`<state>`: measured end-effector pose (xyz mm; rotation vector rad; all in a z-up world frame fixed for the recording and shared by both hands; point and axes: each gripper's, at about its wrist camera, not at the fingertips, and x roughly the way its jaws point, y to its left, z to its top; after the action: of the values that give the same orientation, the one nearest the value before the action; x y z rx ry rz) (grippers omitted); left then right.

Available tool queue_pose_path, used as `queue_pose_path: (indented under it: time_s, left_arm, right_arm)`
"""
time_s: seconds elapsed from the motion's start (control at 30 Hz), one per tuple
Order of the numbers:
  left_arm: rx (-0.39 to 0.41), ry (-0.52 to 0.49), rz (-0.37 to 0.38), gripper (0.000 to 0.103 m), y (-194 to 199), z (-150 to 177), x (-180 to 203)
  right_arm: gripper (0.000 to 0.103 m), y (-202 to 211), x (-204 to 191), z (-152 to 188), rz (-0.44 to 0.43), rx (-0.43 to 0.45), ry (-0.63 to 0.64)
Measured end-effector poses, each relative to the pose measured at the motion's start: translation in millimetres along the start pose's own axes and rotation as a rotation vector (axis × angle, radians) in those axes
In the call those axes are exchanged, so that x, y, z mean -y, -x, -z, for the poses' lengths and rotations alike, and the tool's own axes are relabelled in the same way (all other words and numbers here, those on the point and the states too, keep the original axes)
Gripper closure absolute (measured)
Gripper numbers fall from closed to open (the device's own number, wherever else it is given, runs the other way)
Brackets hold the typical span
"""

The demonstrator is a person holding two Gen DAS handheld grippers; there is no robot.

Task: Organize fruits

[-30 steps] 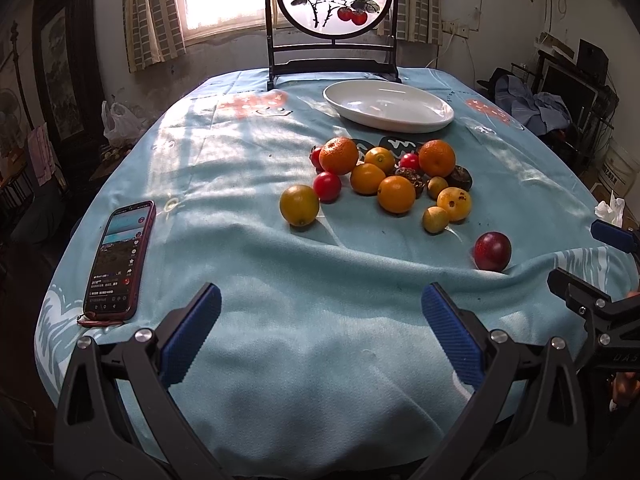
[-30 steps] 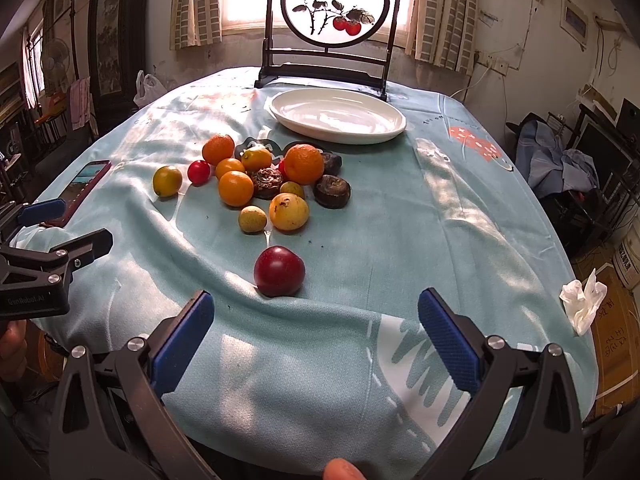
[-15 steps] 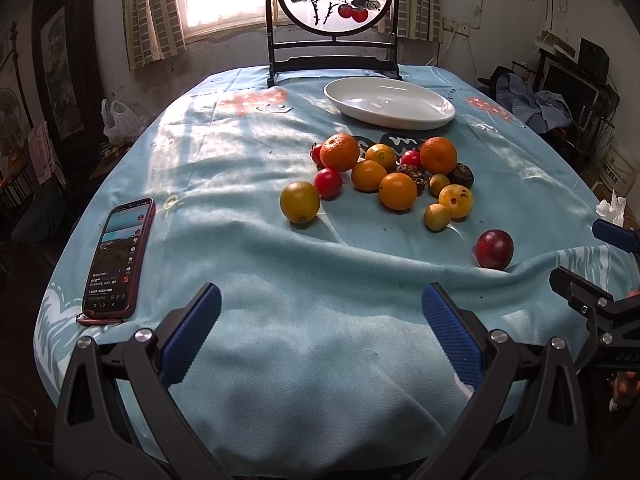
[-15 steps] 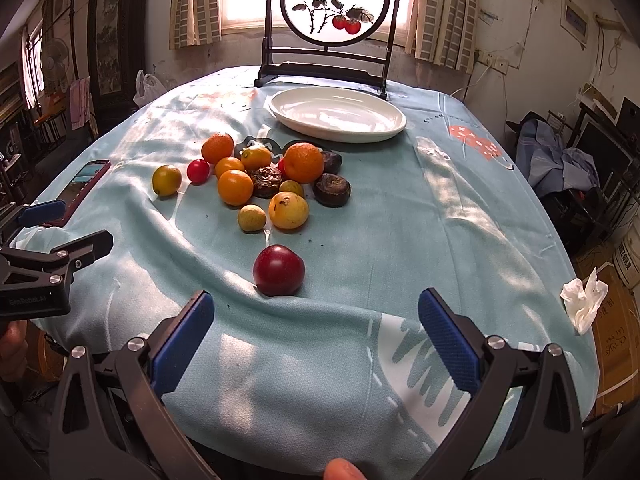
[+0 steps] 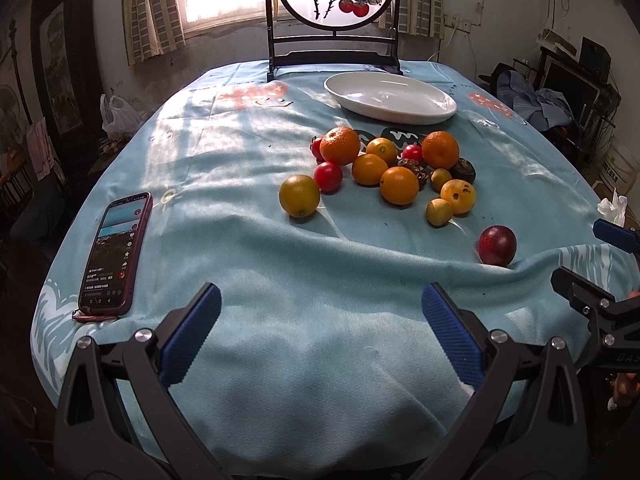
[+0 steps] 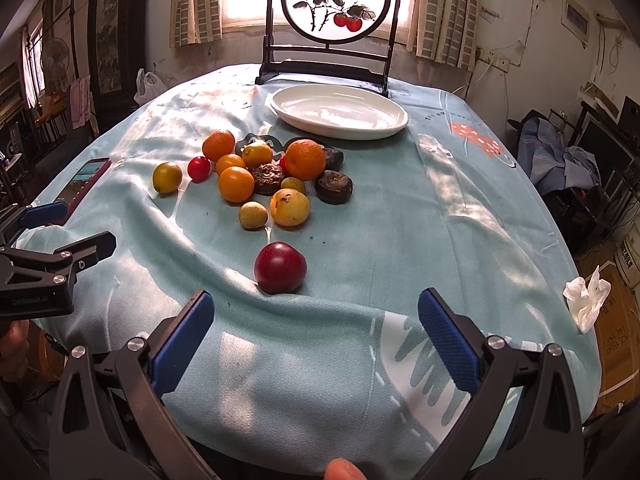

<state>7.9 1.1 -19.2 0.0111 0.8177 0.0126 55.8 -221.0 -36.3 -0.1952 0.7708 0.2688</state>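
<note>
A cluster of fruits (image 5: 394,172) lies mid-table on the blue cloth: oranges, yellow fruits, small red ones and dark brown ones; it also shows in the right wrist view (image 6: 264,176). A dark red plum (image 6: 280,267) lies apart, nearest my right gripper; it shows in the left wrist view too (image 5: 497,245). An empty white oval plate (image 5: 390,97) (image 6: 338,111) stands behind the fruits. My left gripper (image 5: 320,328) is open and empty over the near cloth. My right gripper (image 6: 316,328) is open and empty, just short of the plum.
A phone (image 5: 114,252) lies at the table's left edge. A dark wooden screen stand (image 6: 328,28) stands at the far edge behind the plate. A crumpled tissue (image 6: 586,298) lies off the table on the right. The cloth is wrinkled near the front.
Both views have shifted only slightly; the fruits and plate sit a little lower in the left wrist view. Both grippers stay open and empty.
</note>
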Motion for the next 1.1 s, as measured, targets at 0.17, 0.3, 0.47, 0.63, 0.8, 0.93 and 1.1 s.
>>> queue_pose_path:
  time_s: [0.17,0.3,0.47,0.63,0.8,0.93,1.1]
  left_arm:
    - [-0.014,0.0,0.002,0.002,-4,1,1]
    - [-0.025,0.001,0.004,0.002,-9,1,0]
    - [-0.035,0.013,0.011,0.002,-17,1,-8]
    - [-0.027,0.022,0.024,0.002,-25,-2,-17]
    - [-0.04,0.03,0.024,0.002,-37,-5,-25]
    - [-0.039,0.042,0.025,0.002,-43,-14,-34]
    - [0.002,0.032,-0.007,0.002,-49,-41,-44]
  right_arm:
    - [0.001,-2,-1,1,-0.004,-0.018,-0.006]
    - [0.001,-5,2,0,-0.012,-0.028,-0.011]
    - [0.001,-8,8,0,-0.078,-0.017,-0.045]
    - [0.002,-18,10,1,-0.138,-0.017,-0.064]
    - [0.014,-34,8,-8,-0.182,-0.007,-0.067]
    - [0.022,-55,9,-13,-0.21,-0.039,-0.092]
    - [0.051,-72,8,-11,-0.216,-0.077,-0.089]
